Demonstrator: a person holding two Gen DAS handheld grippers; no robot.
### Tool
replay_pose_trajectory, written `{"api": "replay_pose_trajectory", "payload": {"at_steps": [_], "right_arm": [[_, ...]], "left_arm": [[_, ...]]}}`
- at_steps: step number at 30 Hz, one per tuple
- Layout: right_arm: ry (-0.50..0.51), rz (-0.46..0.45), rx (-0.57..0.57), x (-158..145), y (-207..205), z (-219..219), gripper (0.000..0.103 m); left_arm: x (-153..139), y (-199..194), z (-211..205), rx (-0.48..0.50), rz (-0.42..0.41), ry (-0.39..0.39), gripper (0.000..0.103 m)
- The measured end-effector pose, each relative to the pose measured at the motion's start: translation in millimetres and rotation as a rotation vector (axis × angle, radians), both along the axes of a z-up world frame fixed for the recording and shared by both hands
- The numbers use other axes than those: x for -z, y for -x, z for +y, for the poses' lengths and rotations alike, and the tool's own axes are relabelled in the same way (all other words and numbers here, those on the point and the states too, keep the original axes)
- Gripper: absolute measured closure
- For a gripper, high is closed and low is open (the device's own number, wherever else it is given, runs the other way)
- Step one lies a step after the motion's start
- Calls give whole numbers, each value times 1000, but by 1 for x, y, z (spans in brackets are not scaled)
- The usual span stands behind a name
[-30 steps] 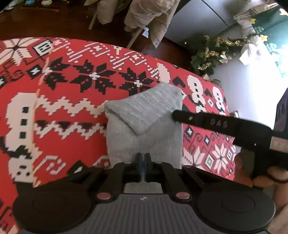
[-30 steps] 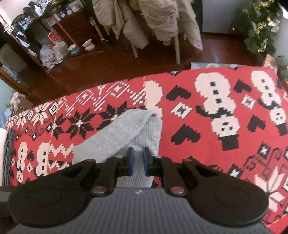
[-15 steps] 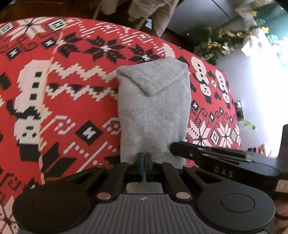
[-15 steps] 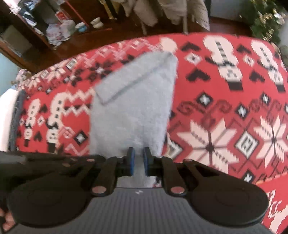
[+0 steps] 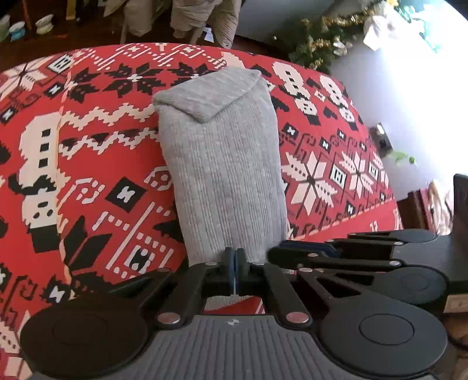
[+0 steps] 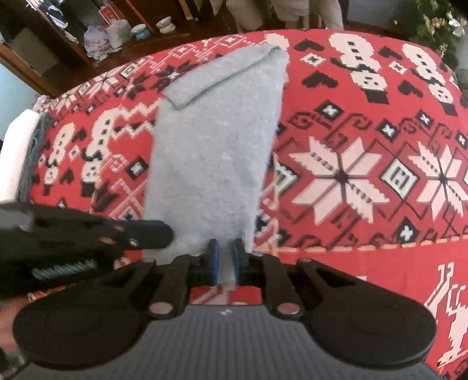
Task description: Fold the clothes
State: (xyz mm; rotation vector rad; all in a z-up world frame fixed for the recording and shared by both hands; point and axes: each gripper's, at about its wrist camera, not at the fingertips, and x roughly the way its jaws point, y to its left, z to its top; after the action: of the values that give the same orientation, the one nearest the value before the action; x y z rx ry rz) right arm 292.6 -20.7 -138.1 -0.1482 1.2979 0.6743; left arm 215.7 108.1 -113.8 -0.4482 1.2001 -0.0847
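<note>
A grey knit garment [image 5: 225, 163] lies folded into a long narrow strip on the red patterned tablecloth [image 5: 87, 175], its far end turned over in a flap. My left gripper [image 5: 235, 260] is shut on the near end of the strip. In the right wrist view the same garment [image 6: 213, 140] runs away from my right gripper [image 6: 223, 254], whose blue pads pinch the near edge with cloth between them. The two grippers sit side by side; the right one's fingers [image 5: 304, 251] show at the right of the left wrist view.
The tablecloth's hem [image 6: 351, 248] marks the near table edge. Chairs hung with coats [image 5: 199, 17] stand beyond the far edge. A decorated tree [image 5: 316, 41] is at the far right, cluttered shelves [image 6: 111, 32] at the far left, and a white pad [image 6: 17, 152] at the left edge.
Both grippers have pulled back toward the near table edge with the garment's end in them. The garment now lies drawn out longer and flatter. The right gripper has come alongside the left.
</note>
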Motion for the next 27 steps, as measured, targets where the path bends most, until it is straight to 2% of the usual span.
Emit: {"api": "replay_pose_trajectory", "payload": {"at_steps": [6, 10, 13, 18, 21, 24, 27], "right_arm": [[6, 4, -15, -15, 4, -13, 91], [-70, -20, -41, -34, 9, -2, 91], [-90, -20, -68, -35, 9, 19, 91], [-38, 23, -87, -4, 12, 35, 93], [-50, 50, -66, -7, 11, 26, 94], [-51, 31, -59, -16, 11, 17, 95], [-64, 36, -50, -20, 6, 15, 100]], "left_arm": [[-1, 19, -5, 11, 37, -32, 100], [-5, 26, 4, -58, 47, 14, 100], [-18, 31, 9, -103, 15, 10, 100], [-13, 19, 17, -115, 1, 11, 101], [-8, 11, 15, -85, -16, 27, 101], [-2, 9, 14, -79, -10, 19, 101], [4, 9, 15, -86, -1, 14, 101]]}}
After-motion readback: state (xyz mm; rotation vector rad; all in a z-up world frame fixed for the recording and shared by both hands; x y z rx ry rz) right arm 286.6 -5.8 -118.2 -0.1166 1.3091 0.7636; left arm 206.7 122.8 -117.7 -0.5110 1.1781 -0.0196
